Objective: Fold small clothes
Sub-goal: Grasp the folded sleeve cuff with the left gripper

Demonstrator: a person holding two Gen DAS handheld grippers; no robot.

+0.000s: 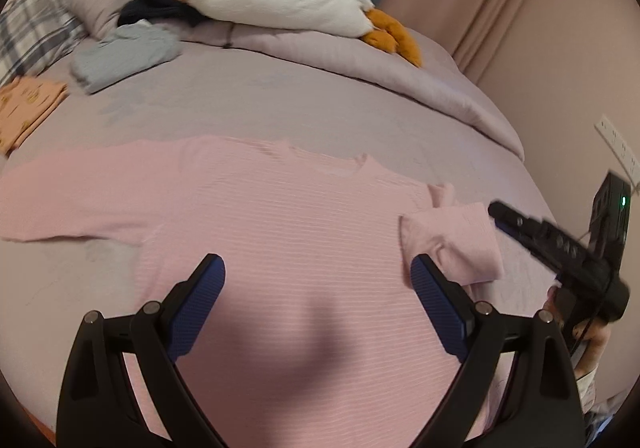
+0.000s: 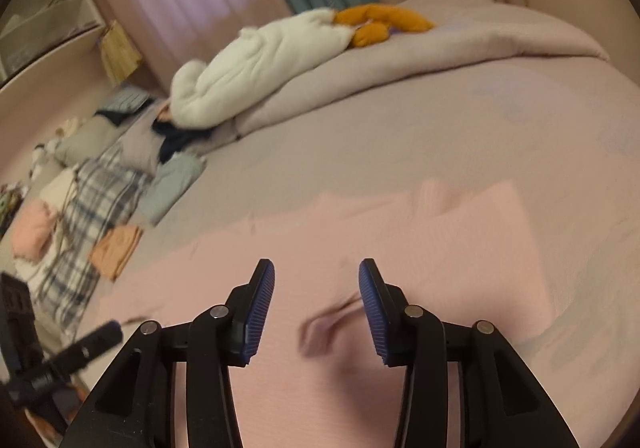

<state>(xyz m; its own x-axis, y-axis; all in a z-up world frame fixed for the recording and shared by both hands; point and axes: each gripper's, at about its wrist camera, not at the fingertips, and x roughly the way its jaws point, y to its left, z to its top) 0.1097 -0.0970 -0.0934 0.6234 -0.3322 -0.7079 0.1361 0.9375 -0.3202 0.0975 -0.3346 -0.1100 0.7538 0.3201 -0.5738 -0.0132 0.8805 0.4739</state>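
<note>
Pink ribbed top (image 1: pixel 280 207) flat on bed (image 1: pixel 320 99): soft, light, floppy. Best pinched at left sleeve edge. Left gripper (image 1: pixel 318 276) and right gripper (image 2: pixel 316 280) fingers apart, empty.

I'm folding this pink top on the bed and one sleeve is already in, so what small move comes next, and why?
Probably take the left gripper toward the other sleeve and fold it in. The pink top lies flat, one sleeve is already folded over, the other is spread out on the bed, and both the left and right gripper are open and empty.
</note>
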